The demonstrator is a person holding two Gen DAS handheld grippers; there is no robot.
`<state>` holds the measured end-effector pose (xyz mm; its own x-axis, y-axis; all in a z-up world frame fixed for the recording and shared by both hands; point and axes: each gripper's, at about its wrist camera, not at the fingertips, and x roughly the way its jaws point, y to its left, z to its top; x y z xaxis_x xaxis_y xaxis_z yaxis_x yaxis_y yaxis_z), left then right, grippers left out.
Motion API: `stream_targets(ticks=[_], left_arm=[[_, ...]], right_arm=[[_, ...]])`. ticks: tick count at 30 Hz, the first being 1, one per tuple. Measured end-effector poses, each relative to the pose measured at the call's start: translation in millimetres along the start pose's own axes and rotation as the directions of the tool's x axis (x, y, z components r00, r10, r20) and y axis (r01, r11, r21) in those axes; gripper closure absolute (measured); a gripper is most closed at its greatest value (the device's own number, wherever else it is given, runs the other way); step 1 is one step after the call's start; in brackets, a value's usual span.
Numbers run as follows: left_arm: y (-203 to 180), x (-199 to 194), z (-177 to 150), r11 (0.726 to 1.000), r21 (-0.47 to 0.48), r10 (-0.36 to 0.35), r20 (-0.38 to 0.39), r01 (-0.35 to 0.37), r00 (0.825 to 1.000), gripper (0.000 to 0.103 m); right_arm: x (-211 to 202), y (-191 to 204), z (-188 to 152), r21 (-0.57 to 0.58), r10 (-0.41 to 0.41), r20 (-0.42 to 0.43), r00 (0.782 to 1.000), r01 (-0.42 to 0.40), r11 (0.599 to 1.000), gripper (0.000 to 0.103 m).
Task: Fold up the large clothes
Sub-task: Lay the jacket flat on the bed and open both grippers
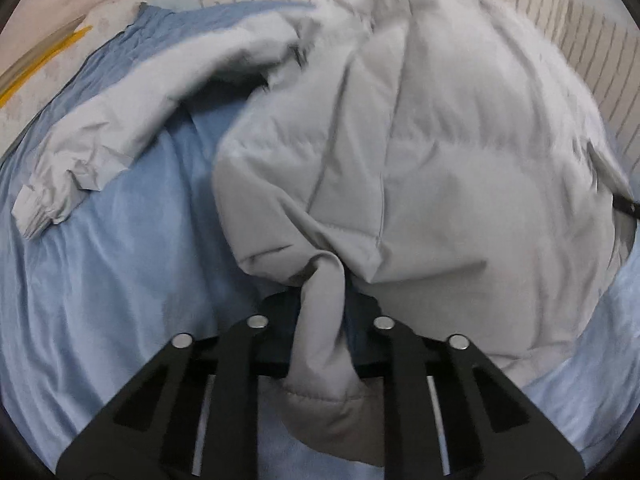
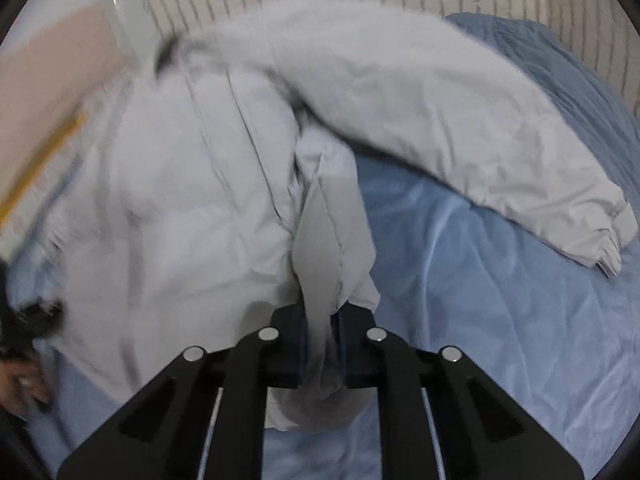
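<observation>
On the blue sheet [image 1: 100, 280], both grippers' fingers [image 1: 276, 320] [image 2: 352, 340] pinch the grey jacket's [image 1: 440, 140] hem, collar pointing away.

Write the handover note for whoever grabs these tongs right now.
Left tongs: shut on a bunch of the grey jacket's hem.
Right tongs: shut on another bunch of the same hem.
The jacket lies on the blue sheet; one sleeve lies out to the left, the other sleeve to the right.
Done: both grips.
Left: sleeves in, body folded.
</observation>
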<state>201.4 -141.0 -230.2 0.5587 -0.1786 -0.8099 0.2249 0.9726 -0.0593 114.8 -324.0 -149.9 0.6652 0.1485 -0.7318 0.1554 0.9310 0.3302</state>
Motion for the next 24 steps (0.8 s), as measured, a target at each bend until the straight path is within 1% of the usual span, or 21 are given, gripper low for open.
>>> stream_targets(ticks=[1, 2, 3, 4, 6, 7, 9, 10, 12, 14, 15, 17, 18, 19, 20, 21, 22, 24], left_arm=[[1.3, -9.9, 2.9, 1.0, -0.006, -0.01, 0.02, 0.01, 1.0, 0.09], [1.9, -27.9, 6.8, 1.0, 0.0, -0.02, 0.049, 0.02, 0.999, 0.091], [3.1, -39.7, 8.0, 1.0, 0.007, -0.027, 0.067, 0.026, 0.997, 0.092], [3.7, -53.5, 10.3, 0.999, 0.019, -0.035, 0.087, 0.034, 0.996, 0.092], [8.8, -95.9, 8.5, 0.997, 0.057, -0.054, 0.131, 0.047, 0.99, 0.092], [13.0, -113.1, 4.8, 0.996, 0.066, -0.062, 0.146, 0.052, 0.987, 0.092], [22.7, -145.3, -4.7, 0.994, 0.082, -0.08, 0.164, 0.068, 0.983, 0.092], [27.1, -160.4, -15.7, 0.993, 0.089, -0.087, 0.166, 0.073, 0.982, 0.092], [31.3, -165.8, -24.1, 0.992, 0.091, -0.103, 0.157, 0.089, 0.982, 0.091], [32.6, -169.5, -38.5, 0.99, 0.1, -0.111, 0.157, 0.096, 0.981, 0.09], [35.0, -176.8, -45.0, 0.99, 0.102, -0.112, 0.159, 0.097, 0.981, 0.086], [40.1, -193.5, -65.3, 0.993, 0.068, -0.107, 0.191, 0.096, 0.976, 0.079], [44.4, -211.8, -74.6, 0.993, 0.055, -0.11, 0.219, 0.101, 0.97, 0.067], [46.7, -222.1, -81.9, 0.994, 0.04, -0.107, 0.253, 0.1, 0.962, 0.041], [46.6, -232.3, -86.6, 0.997, 0.018, -0.079, 0.31, 0.078, 0.948, 0.025], [46.5, -243.4, -91.0, 0.999, -0.013, -0.034, 0.363, 0.041, 0.931, 0.005], [47.2, -253.4, -94.4, 0.999, -0.039, -0.012, 0.392, 0.03, 0.92, 0.003], [42.1, -261.3, -92.4, 0.997, -0.064, -0.002, 0.394, 0.03, 0.919, 0.003]], right_arm=[[-12.2, 2.8, 0.2, -0.003, 0.01, 0.009, 1.0, -0.01, 1.0, 0.092], [-31.5, 9.0, -1.2, -0.015, 0.024, 0.02, 1.0, -0.024, 1.0, 0.092], [-57.0, 19.4, -5.1, -0.047, 0.036, 0.032, 0.999, -0.034, 0.998, 0.092], [-71.5, 25.6, -10.2, -0.072, 0.036, 0.043, 0.998, -0.033, 0.997, 0.092], [-112.5, 43.8, -28.6, -0.134, 0.038, 0.049, 0.998, -0.031, 0.991, 0.092], [-123.4, 51.6, -34.7, -0.156, 0.037, 0.046, 0.998, -0.03, 0.987, 0.092], [-155.6, 64.3, -59.8, -0.211, 0.031, 0.016, 0.999, -0.027, 0.977, 0.092], [-164.6, 70.3, -71.7, -0.229, 0.022, -0.002, 1.0, -0.022, 0.973, 0.092], [-180.0, 77.1, -86.1, -0.253, -0.005, -0.027, 1.0, -0.002, 0.968, 0.092], [-185.1, 82.2, -101.9, -0.287, -0.056, -0.06, 0.997, 0.036, 0.957, 0.09], [-185.5, 84.3, -110.9, -0.302, -0.089, -0.07, 0.994, 0.064, 0.951, 0.088], [-188.5, 83.8, -121.6, -0.279, -0.121, -0.085, 0.989, 0.093, 0.956, 0.079], [-192.3, 82.3, -124.1, -0.254, -0.132, -0.088, 0.987, 0.106, 0.961, 0.073], [-199.4, 83.6, -127.6, -0.231, -0.141, -0.086, 0.986, 0.118, 0.966, 0.056], [-203.4, 81.8, -127.5, -0.206, -0.168, -0.062, 0.984, 0.152, 0.967, 0.029], [-210.1, 82.1, -124.9, -0.185, -0.202, -0.026, 0.979, 0.194, 0.963, 0.019], [-218.3, 83.8, -120.3, -0.169, -0.24, 0.026, 0.97, 0.241, 0.956, 0.016], [-232.7, 89.4, -107.2, -0.155, -0.276, 0.1, 0.956, 0.289, 0.945, 0.016]])
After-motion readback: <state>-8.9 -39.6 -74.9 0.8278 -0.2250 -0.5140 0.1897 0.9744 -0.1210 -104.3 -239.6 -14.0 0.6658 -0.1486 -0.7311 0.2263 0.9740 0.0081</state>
